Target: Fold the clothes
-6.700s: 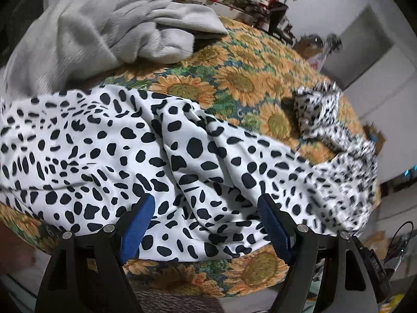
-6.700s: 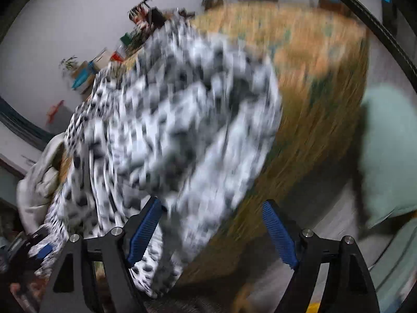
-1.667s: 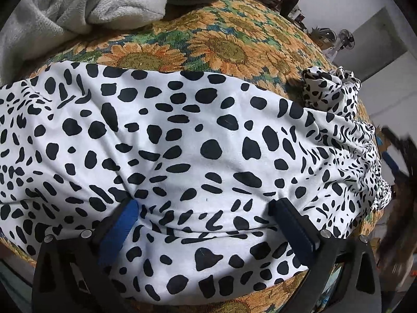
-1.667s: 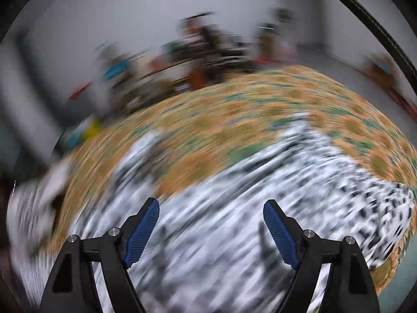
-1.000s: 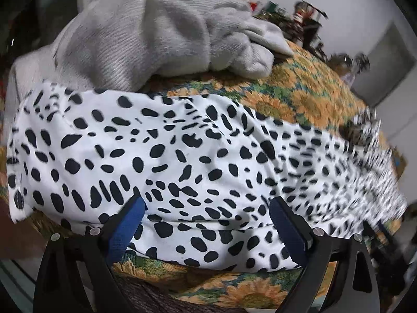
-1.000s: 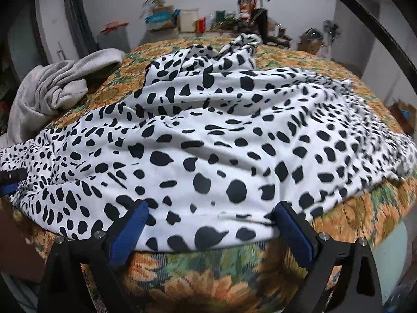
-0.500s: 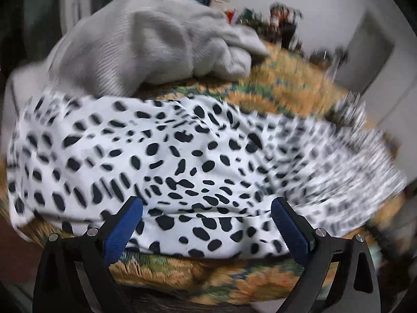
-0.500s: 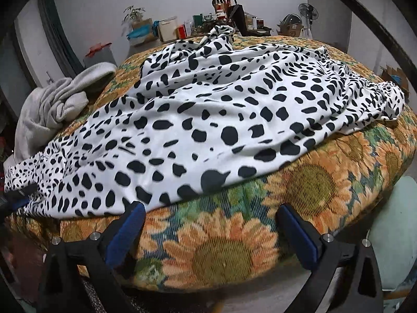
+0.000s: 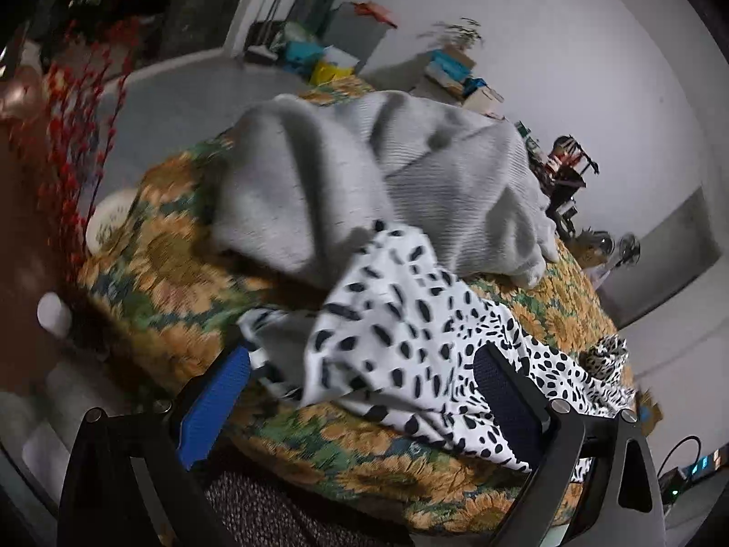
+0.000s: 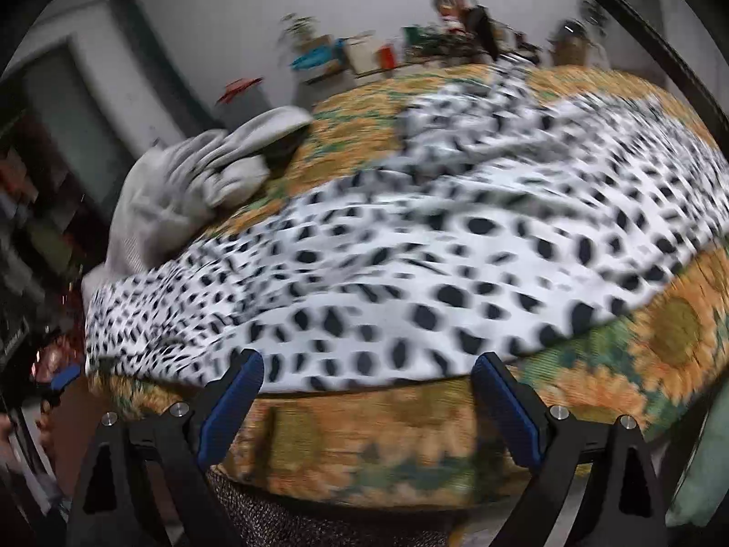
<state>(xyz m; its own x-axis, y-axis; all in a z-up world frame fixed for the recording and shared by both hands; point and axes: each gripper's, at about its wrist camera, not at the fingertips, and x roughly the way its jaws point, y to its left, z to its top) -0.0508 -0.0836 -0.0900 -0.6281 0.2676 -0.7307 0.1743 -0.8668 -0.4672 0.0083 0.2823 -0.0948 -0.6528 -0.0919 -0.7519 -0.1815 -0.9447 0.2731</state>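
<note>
A white garment with black spots (image 9: 410, 332) lies across the round table, whose cloth bears sunflowers (image 9: 159, 250). Its left corner is bunched and raised against a heap of grey knitwear (image 9: 364, 182). My left gripper (image 9: 360, 392) stands open at that corner; the cloth lies between the pads without being pressed. In the blurred right wrist view the spotted garment (image 10: 455, 250) spreads wide, with the grey knitwear (image 10: 191, 182) to its left. My right gripper (image 10: 369, 396) hangs at the table's front edge (image 10: 364, 446), its jaws wide and closing with nothing between them; the hem lies just beyond the fingertips.
Red berry branches (image 9: 68, 114) and a white round object (image 9: 109, 219) stand left of the table. Boxes and clutter (image 9: 451, 68) line the far wall, with a fan (image 9: 628, 246) at the right. A pale green cushion (image 10: 701, 456) sits low right of the table.
My left gripper has swung to the garment's left end, where the corner now stands bunched up. My right gripper backed off the hem to the table's edge and shifted left.
</note>
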